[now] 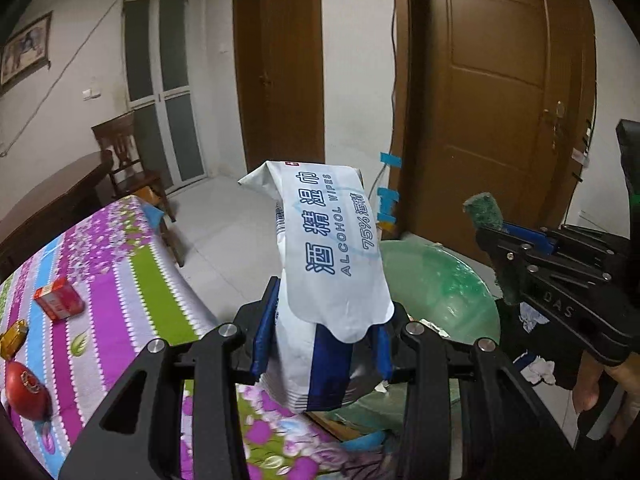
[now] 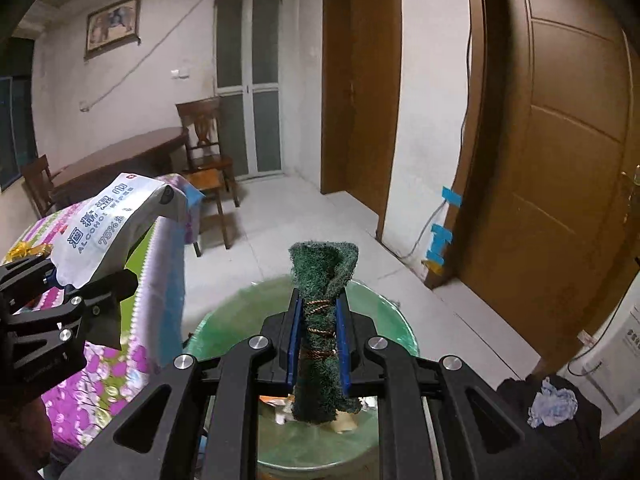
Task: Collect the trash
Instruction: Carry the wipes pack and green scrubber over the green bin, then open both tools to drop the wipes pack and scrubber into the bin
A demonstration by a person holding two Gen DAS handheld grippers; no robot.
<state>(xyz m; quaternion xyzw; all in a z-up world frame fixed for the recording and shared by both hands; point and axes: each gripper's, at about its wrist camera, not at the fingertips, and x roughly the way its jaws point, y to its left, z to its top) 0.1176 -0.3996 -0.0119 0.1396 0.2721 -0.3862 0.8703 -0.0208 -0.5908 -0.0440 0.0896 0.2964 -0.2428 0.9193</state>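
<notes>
Left gripper: blue pads clamped on the lower half of a white pack of alcohol wipes; the pack stands up and leans away from the camera, its printed face showing. In the right wrist view the same gripper enters from the left edge with the pack angled up to the right.

Right gripper: jaws nearly together, gripping a rolled green scouring pad bound with turns of copper-coloured wire; the roll stands upright between the blue pads and flares open at the top. In the left wrist view this gripper comes in from the right, the pad at its tip.

Trash bin: round, lined with a translucent green bag; it sits on the floor just beside the table, directly under the right gripper and below and to the right of the left one. Scraps lie inside, too blurred to name.

Table: covered by a floral striped cloth in purple, green and blue. On it lie a red box, a gold-wrapped item and a red round object, well apart from the bin.

Dark heap: at the lower right, with a crumpled pale tissue on top.

Background: brown wooden doors, a glazed white door, a wooden chair, a dark wooden table, a framed picture.
</notes>
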